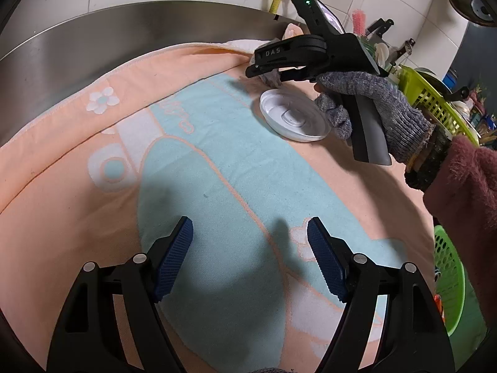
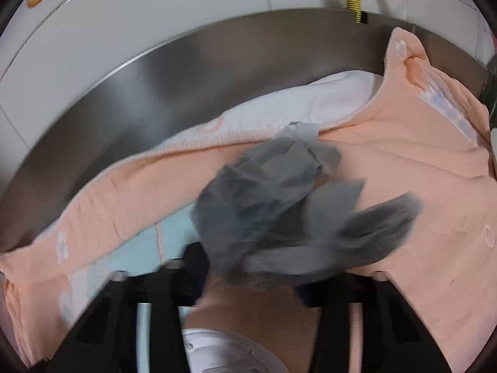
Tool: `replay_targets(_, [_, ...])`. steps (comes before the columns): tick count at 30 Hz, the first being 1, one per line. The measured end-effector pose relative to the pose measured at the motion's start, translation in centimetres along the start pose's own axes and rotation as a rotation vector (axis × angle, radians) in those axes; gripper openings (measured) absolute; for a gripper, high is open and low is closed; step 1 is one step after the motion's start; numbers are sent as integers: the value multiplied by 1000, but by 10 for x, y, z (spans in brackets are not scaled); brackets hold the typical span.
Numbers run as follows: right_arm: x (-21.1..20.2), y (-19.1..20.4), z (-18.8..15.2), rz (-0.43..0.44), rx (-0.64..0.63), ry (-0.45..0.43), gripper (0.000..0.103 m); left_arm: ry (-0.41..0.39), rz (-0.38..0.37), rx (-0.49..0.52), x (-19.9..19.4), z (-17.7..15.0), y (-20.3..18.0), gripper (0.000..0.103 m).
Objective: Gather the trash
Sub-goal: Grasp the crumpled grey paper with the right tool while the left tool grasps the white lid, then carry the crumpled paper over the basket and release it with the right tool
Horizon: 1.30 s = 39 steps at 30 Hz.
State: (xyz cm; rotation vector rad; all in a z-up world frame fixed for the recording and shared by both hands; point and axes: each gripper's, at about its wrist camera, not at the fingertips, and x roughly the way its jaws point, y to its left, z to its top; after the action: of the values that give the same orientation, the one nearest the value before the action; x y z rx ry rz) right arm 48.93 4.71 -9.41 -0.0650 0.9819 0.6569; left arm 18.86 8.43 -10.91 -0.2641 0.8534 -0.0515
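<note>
A crumpled gray paper is pinched between the fingers of the right tool. In the right wrist view the gray paper fills the middle, just in front of the tool, and the picture is blurred there. In the left wrist view a small bit of the same paper is seen under the black tip of the right tool, at the far edge of the towel.

The right tool is held by a hand in a gray knit glove. A white round lid lies flat on the towel just below the right tool and beside the gloved hand. The lid is not touched by the tool.

The left tool is held wide open, with nothing between its blue pads. It is well apart from the gray paper and the lid.

The peach and light blue towel is spread over the tabletop. A shiny metal wall stands behind the towel. A green basket is seen at the right edge.
</note>
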Motion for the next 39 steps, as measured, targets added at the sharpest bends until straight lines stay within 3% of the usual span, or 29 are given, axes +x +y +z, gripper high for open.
replay_targets(2, [-4,-3,-1,-10,0,-5,26,0,2,1,0,0,0,75])
replay_targets(5, [-16,-6,-6,11,21,-38,23,-1,-4,4,0,0,1,75])
replay_targets(15, [-125,-8,-50,48,2,-148,22,-17,-33,92,-7,15,-13,75])
replay_targets(21, [-202,-23,-99,14,-6,-202,22,28,-18,286,11,53,-43,83])
replay_targets(25, [-249,-27,-137,-10,3,-232,22,87,-61,376,35,80,-51,87])
replay_targets(39, [-321,-54,-274,-142,97,-203,22,141,-75,482,102,117,-64,90])
